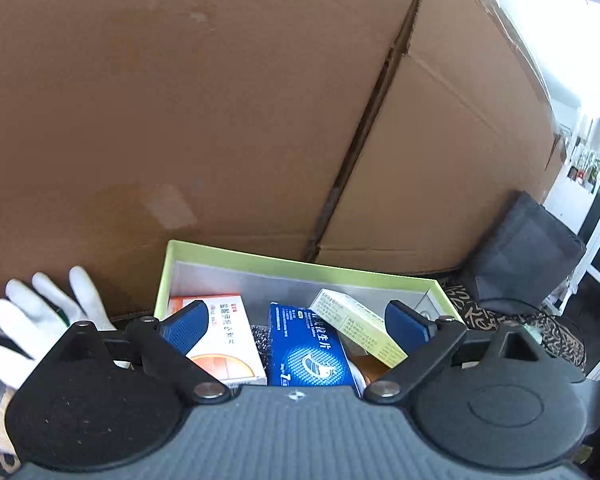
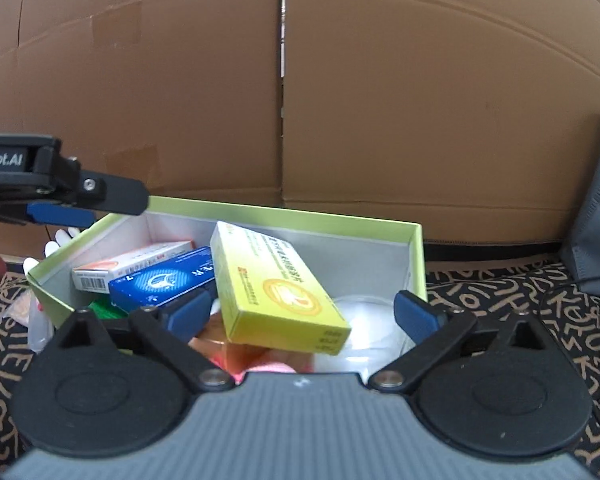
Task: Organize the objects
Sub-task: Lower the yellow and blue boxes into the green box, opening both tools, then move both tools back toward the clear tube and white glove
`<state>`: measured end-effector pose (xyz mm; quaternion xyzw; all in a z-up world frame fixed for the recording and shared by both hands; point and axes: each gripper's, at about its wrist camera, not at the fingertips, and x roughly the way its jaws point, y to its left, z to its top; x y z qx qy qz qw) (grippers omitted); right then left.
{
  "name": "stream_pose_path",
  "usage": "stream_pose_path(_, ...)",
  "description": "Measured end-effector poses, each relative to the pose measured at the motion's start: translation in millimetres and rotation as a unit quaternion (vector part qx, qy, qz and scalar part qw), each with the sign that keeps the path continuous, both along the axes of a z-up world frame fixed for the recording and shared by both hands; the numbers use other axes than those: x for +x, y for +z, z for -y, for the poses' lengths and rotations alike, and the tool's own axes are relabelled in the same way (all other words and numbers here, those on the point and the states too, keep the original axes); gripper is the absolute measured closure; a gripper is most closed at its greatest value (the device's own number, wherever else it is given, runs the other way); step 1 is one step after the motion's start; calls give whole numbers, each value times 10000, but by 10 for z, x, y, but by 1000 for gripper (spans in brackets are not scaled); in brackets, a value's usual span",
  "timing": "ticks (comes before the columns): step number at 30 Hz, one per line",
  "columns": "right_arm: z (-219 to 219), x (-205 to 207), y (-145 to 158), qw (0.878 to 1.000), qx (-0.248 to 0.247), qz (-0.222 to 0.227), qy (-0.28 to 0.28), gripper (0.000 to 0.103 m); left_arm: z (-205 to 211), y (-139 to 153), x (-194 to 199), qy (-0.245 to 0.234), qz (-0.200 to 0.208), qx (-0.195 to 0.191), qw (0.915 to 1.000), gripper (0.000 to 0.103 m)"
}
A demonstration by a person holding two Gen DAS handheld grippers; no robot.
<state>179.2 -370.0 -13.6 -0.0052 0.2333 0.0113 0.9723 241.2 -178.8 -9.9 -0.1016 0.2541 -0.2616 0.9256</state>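
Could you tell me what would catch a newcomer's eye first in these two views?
A lime-rimmed tray packed with medicine cartons: a yellow-green box lies tilted on top, with a blue box and an orange-and-white box to its left. Brown cardboard boxes fill the background, and a white glove lies left of the tray.

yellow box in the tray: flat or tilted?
Tilted. The yellow box leans across the blue box, one end raised, inside the green tray.
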Motion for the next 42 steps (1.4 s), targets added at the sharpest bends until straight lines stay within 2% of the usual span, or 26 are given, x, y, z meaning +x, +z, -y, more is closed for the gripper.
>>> stream_pose_path(3,-37,-77,86,10000,5,71,-39,2,-98,66,-56,74,-35,-125,9999,5)
stream_pose_path(6,-98,-170,262,9996,-40,284,32,0,-208,204,-171,161,106,-250,9995,5)
stream_pose_path(10,-312,-434,514,9974,-168,649,271,0,-385,392,-461,281,442,-124,9986,5)
stream_pose_path(15,-650,-814,717,9921,-292,1016,683,0,-716,494,-865,428,657,-127,9968,4)
stream_pose_path(19,-915,-1080,747,9873,-303,1159,1048,0,-958,425,-1097,850,524,63,9950,3)
stream_pose_path(22,-1089,-1210,678,9853,-302,1135,1240,0,-1148,261,-1249,1081,327,48,9936,3)
stream_pose_path(25,-1245,-1272,524,9849,-427,1027,1327,0,-1368,24,-1331,1347,-43,13,9909,3)
stream_pose_path(28,-1373,-1285,336,9874,-394,690,1371,0,-1595,-203,-1315,1628,-483,-12,9855,3)
stream_pose_path(32,-1582,-1161,58,9860,-258,228,1633,14,-1846,-397,-1224,2020,-907,-163,9750,3)
stream_pose_path(37,-1842,-955,-170,9839,-331,-97,1752,29,-2031,-435,-1191,2135,-988,-241,9716,3)
stream_pose_path(39,-1909,-798,-239,9845,-412,-186,1696,30,-2038,-453,-1165,2128,-992,-211,9718,3)
stream_pose_path(42,-1918,-504,-363,9873,-197,-503,1493,42,-2003,-500,-1099,2042,-1050,-115,9732,3)
